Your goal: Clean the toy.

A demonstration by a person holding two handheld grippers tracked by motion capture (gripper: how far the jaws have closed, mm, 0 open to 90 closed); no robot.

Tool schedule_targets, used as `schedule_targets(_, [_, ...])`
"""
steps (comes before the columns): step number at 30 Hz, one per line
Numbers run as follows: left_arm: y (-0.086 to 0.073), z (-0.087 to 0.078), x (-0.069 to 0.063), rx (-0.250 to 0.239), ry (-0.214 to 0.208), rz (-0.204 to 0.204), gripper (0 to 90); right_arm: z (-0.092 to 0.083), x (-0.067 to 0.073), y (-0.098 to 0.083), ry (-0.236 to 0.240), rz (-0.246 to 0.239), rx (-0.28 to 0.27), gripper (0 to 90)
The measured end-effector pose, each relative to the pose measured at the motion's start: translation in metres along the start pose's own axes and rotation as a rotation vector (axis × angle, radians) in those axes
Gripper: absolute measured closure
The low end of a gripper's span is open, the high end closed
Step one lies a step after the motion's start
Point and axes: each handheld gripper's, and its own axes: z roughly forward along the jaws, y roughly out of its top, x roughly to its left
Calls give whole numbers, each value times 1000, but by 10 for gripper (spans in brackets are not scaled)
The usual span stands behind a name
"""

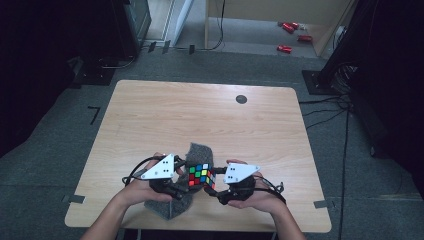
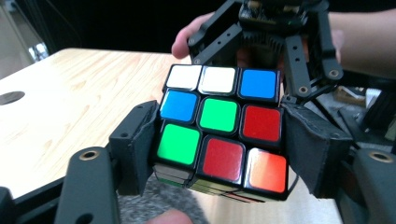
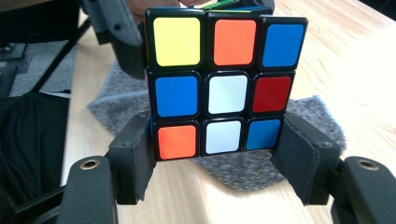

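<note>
A scrambled Rubik's cube [image 1: 201, 175] hangs just above a grey cloth [image 1: 196, 150] near the table's front edge, held from both sides. My left gripper [image 1: 183, 187] comes at it from the left, and in the left gripper view its pads press the cube [image 2: 219, 116] at the lower rows, whose bottom layer looks slightly twisted. My right gripper [image 1: 216, 190] grips it from the right. In the right gripper view both pads clamp the bottom row of the cube [image 3: 223, 93], below a white centre. The other gripper [image 2: 266, 32] shows behind the cube in the left gripper view.
The grey cloth [image 3: 308, 116] lies crumpled under the cube on the wooden table [image 1: 200, 110]. A black round spot [image 1: 241, 99] sits at the far side. Dark equipment, cables and red objects [image 1: 285, 48] are on the floor beyond the table.
</note>
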Motion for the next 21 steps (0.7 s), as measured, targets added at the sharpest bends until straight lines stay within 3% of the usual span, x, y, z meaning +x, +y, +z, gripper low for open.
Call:
schedule_targets(5, [0, 6, 15, 18, 23, -15, 312, 4, -14, 4, -12, -21, 24, 339])
schedule_targets(10, [3, 15, 39, 32, 53, -25, 290, 10, -39, 10, -18, -3, 33, 339])
schedule_targets(15, [-1, 18, 59, 33, 31, -55, 304, 20, -60, 10, -7, 9, 46, 339])
schedule_targets(21, [-1, 19, 63, 22, 5, -67, 302, 26, -63, 14, 7, -28, 95, 339])
